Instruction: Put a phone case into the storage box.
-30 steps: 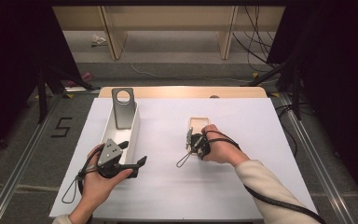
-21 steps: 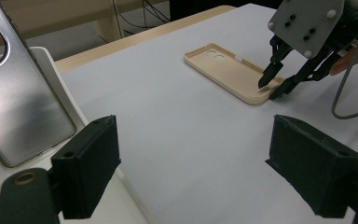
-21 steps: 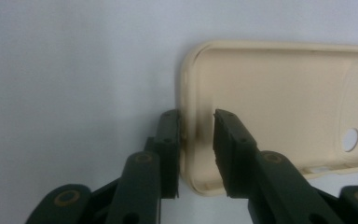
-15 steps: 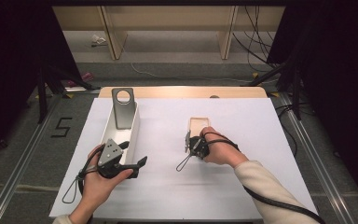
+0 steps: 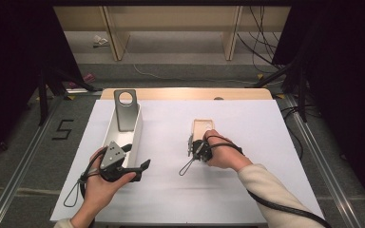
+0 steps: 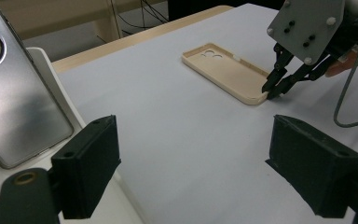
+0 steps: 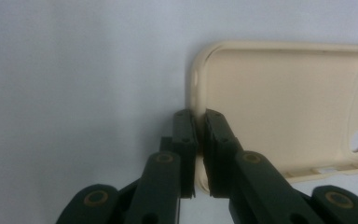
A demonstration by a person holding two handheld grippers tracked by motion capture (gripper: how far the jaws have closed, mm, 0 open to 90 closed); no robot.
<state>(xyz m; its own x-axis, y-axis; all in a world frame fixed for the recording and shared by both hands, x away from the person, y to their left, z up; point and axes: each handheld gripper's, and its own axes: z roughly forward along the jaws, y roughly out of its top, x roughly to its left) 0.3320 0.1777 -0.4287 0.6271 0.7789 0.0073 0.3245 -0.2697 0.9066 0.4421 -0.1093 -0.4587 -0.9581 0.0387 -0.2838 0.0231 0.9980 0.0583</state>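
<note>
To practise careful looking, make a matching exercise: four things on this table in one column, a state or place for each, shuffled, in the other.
Column one:
1. cream phone case
2. silver phone
3. left gripper
4. right gripper

Column two:
A. leaning in the white tray
B. jaws wide apart, nothing between them
C. lying flat, hollow side up, on the white sheet
D. jaws just closed, clamped on a rim

Pairs: 1-C, 2-A, 3-B, 4-D
</note>
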